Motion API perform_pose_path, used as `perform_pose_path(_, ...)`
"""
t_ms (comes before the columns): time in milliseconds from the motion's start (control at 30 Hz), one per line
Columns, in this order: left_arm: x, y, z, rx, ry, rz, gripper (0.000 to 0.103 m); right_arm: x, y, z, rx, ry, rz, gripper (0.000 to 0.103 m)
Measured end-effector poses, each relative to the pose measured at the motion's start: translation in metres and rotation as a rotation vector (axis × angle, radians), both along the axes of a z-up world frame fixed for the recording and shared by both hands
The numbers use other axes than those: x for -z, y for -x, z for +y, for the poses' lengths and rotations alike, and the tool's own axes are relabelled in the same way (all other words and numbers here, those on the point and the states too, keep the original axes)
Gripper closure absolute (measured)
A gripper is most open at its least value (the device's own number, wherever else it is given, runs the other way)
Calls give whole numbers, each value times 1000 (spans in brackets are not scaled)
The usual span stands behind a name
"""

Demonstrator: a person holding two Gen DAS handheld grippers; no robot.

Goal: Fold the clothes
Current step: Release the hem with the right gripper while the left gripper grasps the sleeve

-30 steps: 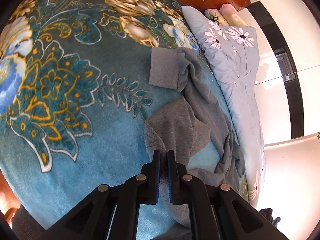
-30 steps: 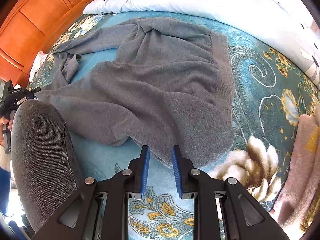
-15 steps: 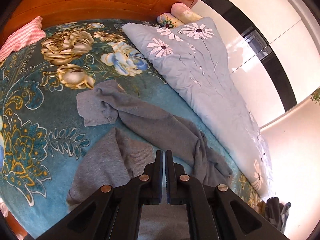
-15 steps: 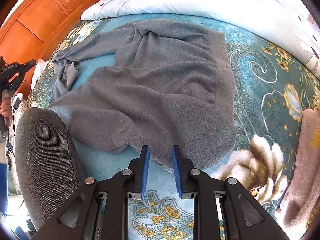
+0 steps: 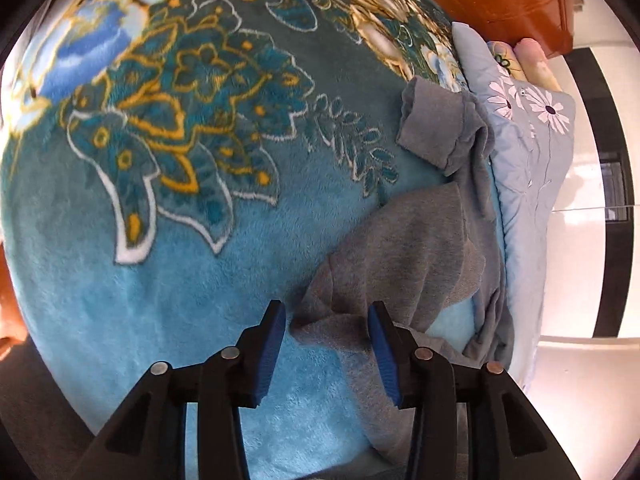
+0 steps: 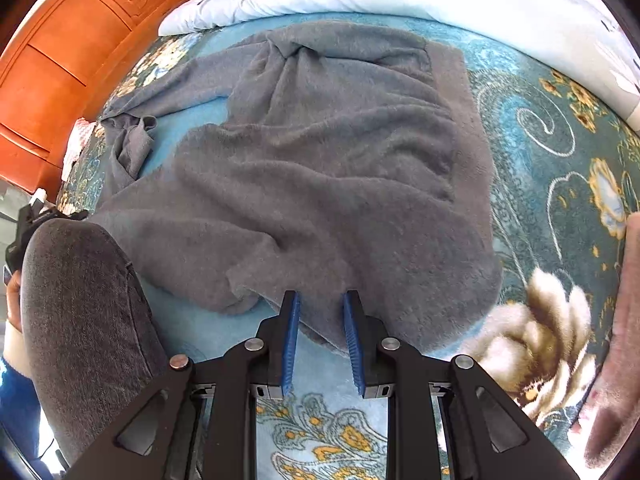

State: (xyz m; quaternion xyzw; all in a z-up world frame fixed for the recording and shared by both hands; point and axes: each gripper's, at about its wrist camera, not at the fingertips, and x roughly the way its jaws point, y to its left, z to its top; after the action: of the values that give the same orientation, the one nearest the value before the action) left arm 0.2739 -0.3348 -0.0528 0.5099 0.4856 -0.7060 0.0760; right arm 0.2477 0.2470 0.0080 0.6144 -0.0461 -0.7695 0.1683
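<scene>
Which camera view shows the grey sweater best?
The right wrist view: the grey sweater lies there almost whole on the blanket, body and one sleeve visible. The left wrist view shows only a folded cuff and part near the left gripper.

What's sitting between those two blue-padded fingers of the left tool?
In the left wrist view, a corner of the grey knitted sweater lies between the open left tool's fingers, over the blue floral blanket.

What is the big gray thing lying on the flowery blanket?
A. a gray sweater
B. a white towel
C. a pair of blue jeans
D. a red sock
A. It is a gray sweater spread over the flowery blanket, with a long sleeve stretching toward the wooden headboard and a wide band along one edge.
</scene>
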Motion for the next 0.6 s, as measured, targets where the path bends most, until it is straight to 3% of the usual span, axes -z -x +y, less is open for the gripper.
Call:
perform_pose_path(33, -3, 0, 2, -8, 9, 8, 69, -2, 0, -1, -3, 5, 7, 80)
perform_pose_path(67, -6, -1, 3, -16, 24, 16, 88, -3, 0, -1, -3, 7, 11, 80)
perform_pose_path(233, -55, 17, 27, -3, 54, 169, 93, 0, -3, 7, 23, 5, -1, 80)
perform_pose_path(300, -88, 41, 53, 87, 68, 278, 93, 2, -5, 11, 36, 5, -11, 80)
perform_pose_path(433, -144, 100, 136, 378, 91, 404, 92, 3, -5, 17, 58, 10, -19, 80)
perform_pose_path(500, -150, 131, 180, 530, 77, 393, 89, 2, -4, 18, 69, 18, -16, 80)
perform_pose_path(600, -129, 149, 212, 623, 43, 306, 86, 1, -3, 16, 81, 34, -18, 80)
